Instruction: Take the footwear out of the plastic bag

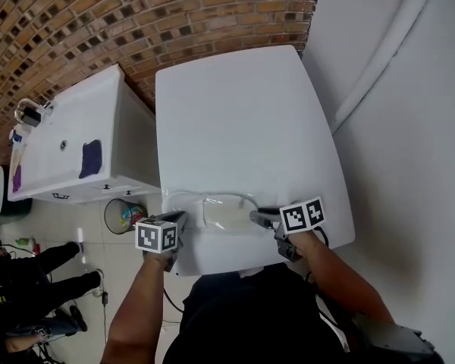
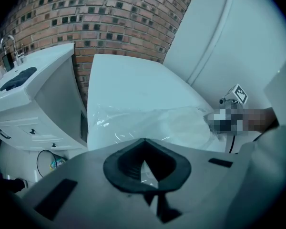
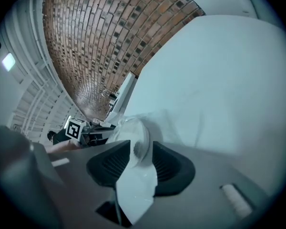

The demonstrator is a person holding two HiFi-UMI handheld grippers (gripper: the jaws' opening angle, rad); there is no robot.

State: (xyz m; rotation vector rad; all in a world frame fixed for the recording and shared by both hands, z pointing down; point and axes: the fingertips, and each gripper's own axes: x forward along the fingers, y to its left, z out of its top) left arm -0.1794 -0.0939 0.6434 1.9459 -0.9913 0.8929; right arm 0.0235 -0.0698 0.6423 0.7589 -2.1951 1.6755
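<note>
A clear plastic bag [image 1: 224, 212] lies at the near edge of the white table [image 1: 235, 120], with a pale piece of footwear [image 2: 181, 125] showing dimly through it. My left gripper [image 1: 183, 217] is at the bag's left end. In the left gripper view its jaws [image 2: 144, 168] are shut on a sliver of the bag's film. My right gripper [image 1: 256, 216] is at the bag's right end. In the right gripper view its jaws [image 3: 139, 159] stand apart, and a bunched fold of the bag [image 3: 133, 137] runs loosely between the pads.
A white sink counter [image 1: 68, 142] stands left of the table, with a waste bin [image 1: 123, 216] on the floor between them. A person's legs [image 1: 38, 275] are at the lower left. A brick wall is behind, and a white wall with a pipe [image 1: 387, 48] at the right.
</note>
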